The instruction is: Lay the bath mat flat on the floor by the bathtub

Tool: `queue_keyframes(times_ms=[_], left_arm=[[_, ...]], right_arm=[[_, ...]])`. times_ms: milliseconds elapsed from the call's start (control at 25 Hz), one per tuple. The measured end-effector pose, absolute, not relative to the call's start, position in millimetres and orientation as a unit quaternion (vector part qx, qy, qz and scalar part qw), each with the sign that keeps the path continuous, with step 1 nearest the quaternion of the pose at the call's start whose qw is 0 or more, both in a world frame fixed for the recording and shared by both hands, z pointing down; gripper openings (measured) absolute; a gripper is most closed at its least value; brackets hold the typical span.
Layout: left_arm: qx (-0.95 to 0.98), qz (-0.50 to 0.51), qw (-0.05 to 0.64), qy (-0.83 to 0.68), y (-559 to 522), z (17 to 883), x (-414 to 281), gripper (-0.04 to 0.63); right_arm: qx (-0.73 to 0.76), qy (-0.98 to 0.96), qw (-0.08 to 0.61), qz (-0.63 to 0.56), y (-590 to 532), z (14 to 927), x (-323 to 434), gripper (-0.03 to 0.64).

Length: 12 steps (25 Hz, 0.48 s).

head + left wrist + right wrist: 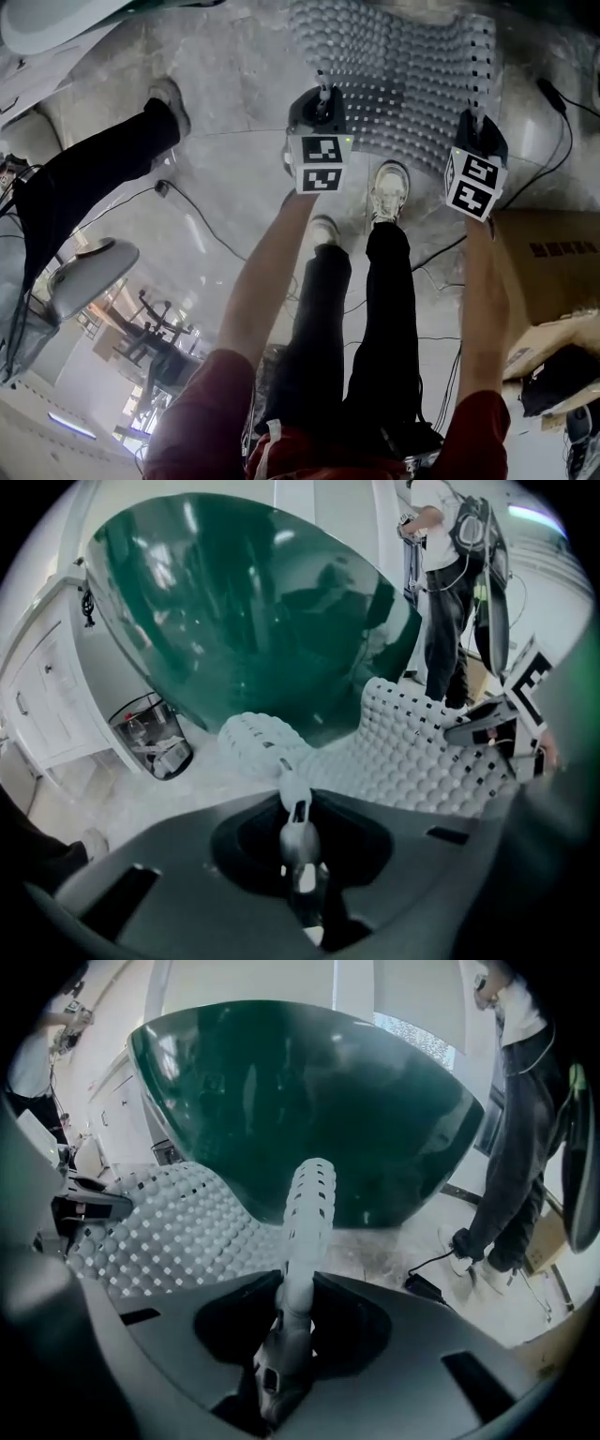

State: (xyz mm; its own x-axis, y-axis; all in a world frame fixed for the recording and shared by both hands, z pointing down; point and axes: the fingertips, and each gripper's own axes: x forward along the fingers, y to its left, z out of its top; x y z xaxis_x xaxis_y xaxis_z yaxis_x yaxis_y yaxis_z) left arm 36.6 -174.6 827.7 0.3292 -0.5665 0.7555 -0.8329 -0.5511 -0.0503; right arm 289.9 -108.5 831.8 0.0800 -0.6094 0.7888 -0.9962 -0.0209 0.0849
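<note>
**Both ends gripped, not yet flat**

The left gripper [298, 834] pinches one mat [403, 75] edge, the right gripper [286, 1335] the other, both clamped narrow. The mat sags curled just in front of the tub [309, 1101]; lowering and smoothing remain.

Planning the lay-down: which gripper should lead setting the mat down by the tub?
Right, marginally. Left gripper and right gripper are both shut on the bath mat, but the right's strip runs straight toward the tub; the left's corner curls over.
</note>
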Motion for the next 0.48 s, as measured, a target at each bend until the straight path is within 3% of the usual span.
queue_keyframes(times_ms=[480], left_arm=[[0.791,0.364,0.193,-0.453,-186,911,39,0.048]], right_arm=[[0.644,-0.619,0.358,0.272,-133,908,299,0.104]])
